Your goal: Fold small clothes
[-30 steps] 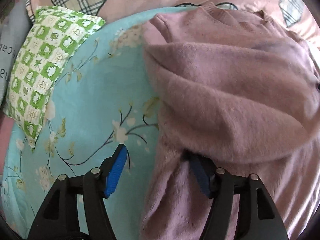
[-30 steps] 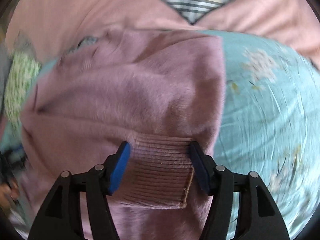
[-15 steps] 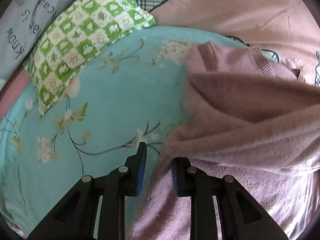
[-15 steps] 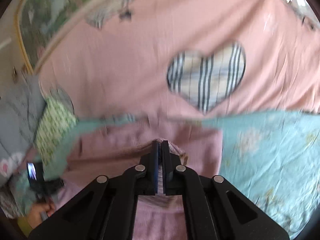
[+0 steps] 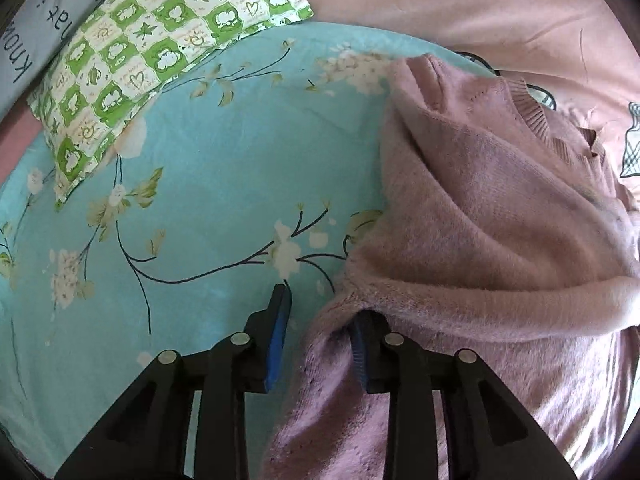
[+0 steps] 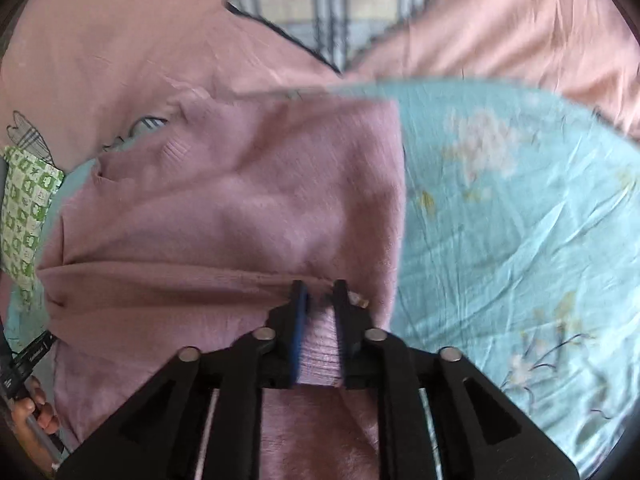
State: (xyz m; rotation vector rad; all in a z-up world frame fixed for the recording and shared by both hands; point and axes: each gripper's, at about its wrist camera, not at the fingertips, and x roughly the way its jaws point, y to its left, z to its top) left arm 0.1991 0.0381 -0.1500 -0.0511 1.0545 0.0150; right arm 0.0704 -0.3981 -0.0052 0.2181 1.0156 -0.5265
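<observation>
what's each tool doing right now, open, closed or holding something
Left tool: jaws opening, sweater edge between them, left pad clear of it.
Right tool: jaws opening, sweater's ribbed cuff between the pads; grip cannot be told.

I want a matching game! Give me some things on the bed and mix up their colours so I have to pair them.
Things:
1. sweater
2. small pillow
3. flowery sheet
4. heart patch

Colours:
A. green and white checks
B. grey and cream plaid
C. fuzzy dusty pink
D. light blue with white blossoms

Right pairs: 1-C, 2-A, 3-D, 4-B
</observation>
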